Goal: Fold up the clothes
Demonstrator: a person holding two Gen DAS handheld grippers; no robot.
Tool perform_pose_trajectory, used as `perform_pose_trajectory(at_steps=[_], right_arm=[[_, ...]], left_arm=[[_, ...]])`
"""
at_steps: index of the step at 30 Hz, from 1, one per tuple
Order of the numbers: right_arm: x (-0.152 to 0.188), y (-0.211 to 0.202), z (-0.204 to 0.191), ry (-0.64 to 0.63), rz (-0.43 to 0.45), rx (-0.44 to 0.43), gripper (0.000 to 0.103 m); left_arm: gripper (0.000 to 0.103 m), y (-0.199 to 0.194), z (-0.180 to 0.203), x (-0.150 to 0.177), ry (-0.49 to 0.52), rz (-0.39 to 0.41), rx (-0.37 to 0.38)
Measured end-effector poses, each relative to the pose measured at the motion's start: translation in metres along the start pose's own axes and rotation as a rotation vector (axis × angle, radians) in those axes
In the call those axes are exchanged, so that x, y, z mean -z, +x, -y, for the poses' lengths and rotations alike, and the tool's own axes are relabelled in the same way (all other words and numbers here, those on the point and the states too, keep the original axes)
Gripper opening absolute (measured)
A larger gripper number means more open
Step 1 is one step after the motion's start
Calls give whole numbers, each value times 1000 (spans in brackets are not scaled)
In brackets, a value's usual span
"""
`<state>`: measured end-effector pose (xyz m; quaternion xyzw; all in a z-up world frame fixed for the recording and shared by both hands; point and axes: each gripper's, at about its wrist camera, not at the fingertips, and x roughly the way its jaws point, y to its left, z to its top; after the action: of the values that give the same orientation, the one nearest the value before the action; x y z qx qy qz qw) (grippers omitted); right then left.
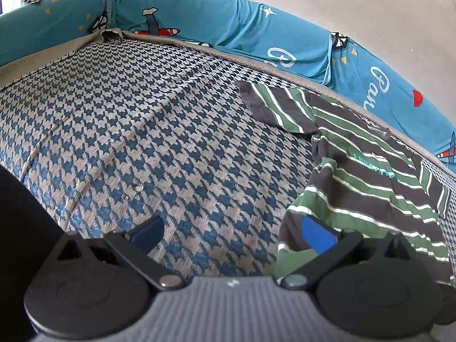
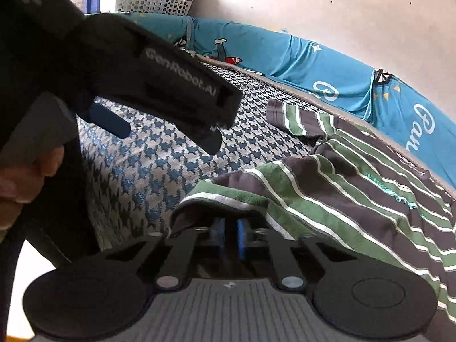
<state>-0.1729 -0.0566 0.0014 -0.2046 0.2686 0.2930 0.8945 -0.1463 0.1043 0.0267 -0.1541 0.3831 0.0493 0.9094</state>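
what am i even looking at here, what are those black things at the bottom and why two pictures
There is no robot. A person holds a two-finger claw in each hand, and each claw carries a wide-angle camera looking along its fingers, so there are two pictures.

The left wrist view shows the left claw open above a houndstooth blanket, with nothing in it.

The right wrist view shows the right claw shut on the near edge of a striped shirt, green, dark and white. The dark block at upper left there is the other claw seen from the side.

A teal cartoon-print cushion runs along the back, by a pale wall.
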Motion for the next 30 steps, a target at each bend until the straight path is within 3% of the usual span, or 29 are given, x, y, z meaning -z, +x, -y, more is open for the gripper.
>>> perform_pose_trajectory(at_steps=[11, 13, 16, 19, 26, 27, 30], right_arm=[[6, -33, -12, 75, -10, -169, 2], [8, -33, -6, 145, -4, -175, 6], [7, -31, 4, 229, 18, -173, 22], [3, -22, 10, 285, 11, -180, 24], [8, 3, 27, 481, -39, -267, 21], [8, 1, 27, 480, -33, -263, 13], [6, -11, 17, 408, 0, -249, 8]], left_arm=[[103, -4, 2, 0, 12, 18, -14], [103, -6, 4, 0, 22, 27, -18], [103, -7, 5, -1, 27, 38, -26], [103, -7, 5, -1, 25, 40, -28], [103, -8, 4, -2, 17, 50, -35], [103, -8, 4, -2, 16, 52, -35], [103, -8, 3, -3, 9, 53, -34]])
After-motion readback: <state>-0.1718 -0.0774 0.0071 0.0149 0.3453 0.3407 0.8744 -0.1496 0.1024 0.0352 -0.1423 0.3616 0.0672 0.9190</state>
